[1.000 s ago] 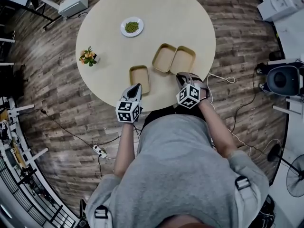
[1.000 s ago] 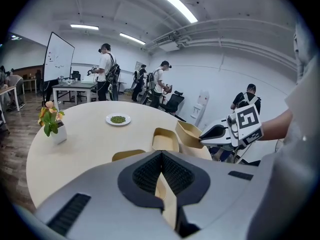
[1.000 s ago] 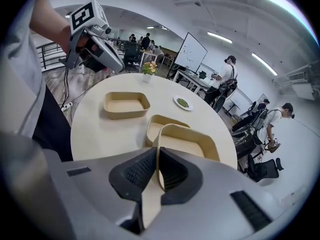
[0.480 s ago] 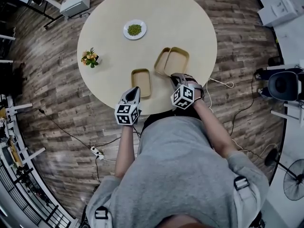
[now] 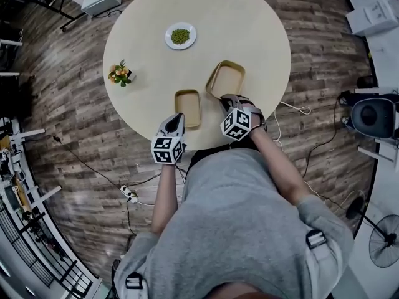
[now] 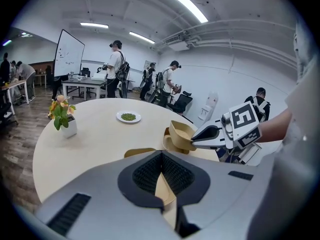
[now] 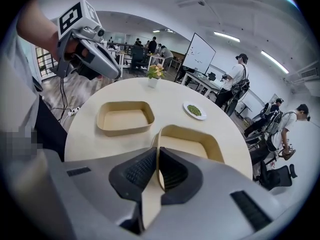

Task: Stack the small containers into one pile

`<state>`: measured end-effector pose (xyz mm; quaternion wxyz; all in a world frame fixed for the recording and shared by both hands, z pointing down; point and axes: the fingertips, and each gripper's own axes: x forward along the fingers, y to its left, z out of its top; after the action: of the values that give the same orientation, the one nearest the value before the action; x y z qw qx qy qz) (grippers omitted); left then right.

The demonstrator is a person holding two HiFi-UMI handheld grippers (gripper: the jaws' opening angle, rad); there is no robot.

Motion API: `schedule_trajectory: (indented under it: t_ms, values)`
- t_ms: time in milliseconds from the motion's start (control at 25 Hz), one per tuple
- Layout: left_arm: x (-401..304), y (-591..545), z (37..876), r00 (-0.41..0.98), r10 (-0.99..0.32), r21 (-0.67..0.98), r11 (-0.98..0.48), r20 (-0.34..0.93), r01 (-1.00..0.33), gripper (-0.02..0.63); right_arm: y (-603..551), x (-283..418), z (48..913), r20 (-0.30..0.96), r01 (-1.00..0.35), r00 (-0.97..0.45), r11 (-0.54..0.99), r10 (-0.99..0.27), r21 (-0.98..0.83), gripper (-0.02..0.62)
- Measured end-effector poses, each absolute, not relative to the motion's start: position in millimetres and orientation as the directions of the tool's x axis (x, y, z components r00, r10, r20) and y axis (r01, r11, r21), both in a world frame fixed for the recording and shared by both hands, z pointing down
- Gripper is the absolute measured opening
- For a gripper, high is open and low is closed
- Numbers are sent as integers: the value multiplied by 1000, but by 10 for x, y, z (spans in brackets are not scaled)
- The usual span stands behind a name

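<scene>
Three tan containers are on the round table (image 5: 249,30). My right gripper (image 5: 229,99) is shut on the near rim of one container (image 5: 228,78) and holds it tilted over a second container (image 6: 168,145), whose edge shows at its left. In the right gripper view the held container's (image 7: 192,144) wall runs between the jaws of the right gripper (image 7: 157,171). The third container (image 5: 187,104) lies apart to the left. My left gripper (image 5: 179,117) is shut on its near rim, and the tan wall shows between the left gripper's (image 6: 162,184) jaws.
A white plate of green peas (image 5: 180,35) sits at the far side of the table. A small flower pot (image 5: 120,73) stands near the left edge. Cables lie on the wooden floor (image 5: 293,111) to the right. People stand in the room behind.
My right gripper has carried its container leftward, from beside the second container to over it. The left gripper and its container have stayed put.
</scene>
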<state>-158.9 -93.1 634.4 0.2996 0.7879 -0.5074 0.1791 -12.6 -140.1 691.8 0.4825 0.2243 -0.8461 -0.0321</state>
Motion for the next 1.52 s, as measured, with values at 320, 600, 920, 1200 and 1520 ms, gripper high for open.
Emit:
schedule_trajectory:
  t_ms: [320,600,920,1200,1520]
  values:
    - [-1619,-970,6343,408,-685,281,-296,604,-913,17,-1518,-254,7030,815,-384,-435,898,-381,215,26]
    - [-1649,-1031,6402,409,-670,282,-296,619,-913,17,-1582,-332,7154,831,-401,-423,897,-361,185,27]
    - [-1647,-1073,6459,408,-659,277,-299,631,-913,17,-1573,-340,7328,846,-415,-421,899,-325,139,28]
    - [-1658,-1075,6472,404,-652,273,-298,642,-915,17,-1586,-363,7390,849,-443,-429,891,-309,101,31]
    - [-1619,-1108,6491,407,-650,273,-302,642,-913,17,-1597,-349,7470,844,-458,-452,887,-288,58,64]
